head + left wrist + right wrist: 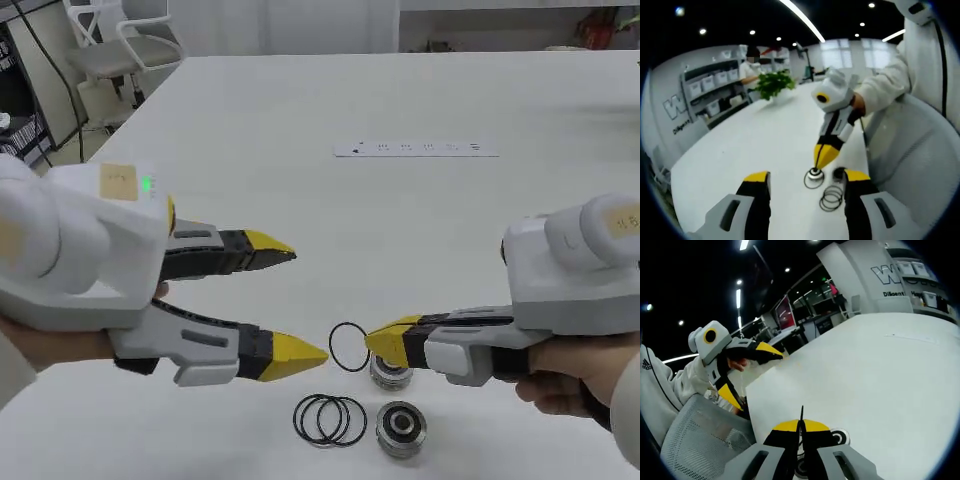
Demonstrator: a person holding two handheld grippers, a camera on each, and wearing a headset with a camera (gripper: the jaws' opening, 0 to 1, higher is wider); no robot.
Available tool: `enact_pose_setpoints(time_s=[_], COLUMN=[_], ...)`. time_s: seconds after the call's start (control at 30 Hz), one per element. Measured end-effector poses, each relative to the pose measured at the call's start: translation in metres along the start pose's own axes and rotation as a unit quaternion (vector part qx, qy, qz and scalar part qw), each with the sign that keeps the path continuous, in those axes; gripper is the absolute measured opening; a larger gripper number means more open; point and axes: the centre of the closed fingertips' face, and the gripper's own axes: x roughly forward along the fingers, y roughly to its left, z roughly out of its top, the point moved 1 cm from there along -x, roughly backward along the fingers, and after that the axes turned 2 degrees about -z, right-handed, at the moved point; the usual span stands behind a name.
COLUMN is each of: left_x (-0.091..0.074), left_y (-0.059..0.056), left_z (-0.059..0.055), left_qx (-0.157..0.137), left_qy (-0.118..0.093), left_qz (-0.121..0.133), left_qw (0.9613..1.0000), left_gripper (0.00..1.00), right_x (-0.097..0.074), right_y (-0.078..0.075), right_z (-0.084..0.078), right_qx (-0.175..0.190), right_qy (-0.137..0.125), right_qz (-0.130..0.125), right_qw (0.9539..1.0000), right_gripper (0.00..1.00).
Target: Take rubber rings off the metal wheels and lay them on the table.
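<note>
My right gripper (372,341) is shut on a thin black rubber ring (348,347), which stands as a loop just left of its yellow tips. A metal wheel (390,373) sits right under those tips. A second wheel (401,428) lies nearer me, and beside it several loose rings (328,419) lie overlapped on the table. In the right gripper view the ring (801,415) shows as a thin line pinched between the closed jaws (801,427), with a wheel (840,436) just beyond. My left gripper (305,303) hovers open to the left of the ring, holding nothing.
A white power strip (415,149) lies further back on the white table (300,120). An office chair (120,50) stands off the far left corner. In the left gripper view a potted plant (772,85) sits far down the table.
</note>
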Motion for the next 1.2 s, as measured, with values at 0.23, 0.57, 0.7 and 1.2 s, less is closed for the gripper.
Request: enact_pose_setpoints(time_s=[0.23,0.57,0.7,1.2], left_x=[-0.024,-0.045,-0.049,-0.044], left_y=[-0.004,-0.012,-0.019,-0.029], left_z=[-0.019,-0.049,-0.057,-0.074], left_qx=[-0.026,-0.077,-0.095,-0.122], left_qy=[0.009,0.020,0.018,0.028], left_qz=[0.021,0.057,0.063,0.066], left_qw=[0.9994,0.9952,0.9933,0.9899], left_gripper=[0.70,0.77,0.77,0.74], right_x=[0.005,0.015,0.017,0.019], right_y=[0.014,0.028,0.031,0.015], right_z=[-0.007,-0.027,-0.036,-0.051], right_qx=[0.001,-0.007,-0.007,-0.018], right_qy=[0.014,0.050,0.068,0.096], right_qz=[0.025,0.053,0.059,0.027], right_qw=[0.9996,0.9973,0.9959,0.9949], right_gripper=[0.00,0.00,0.00,0.00])
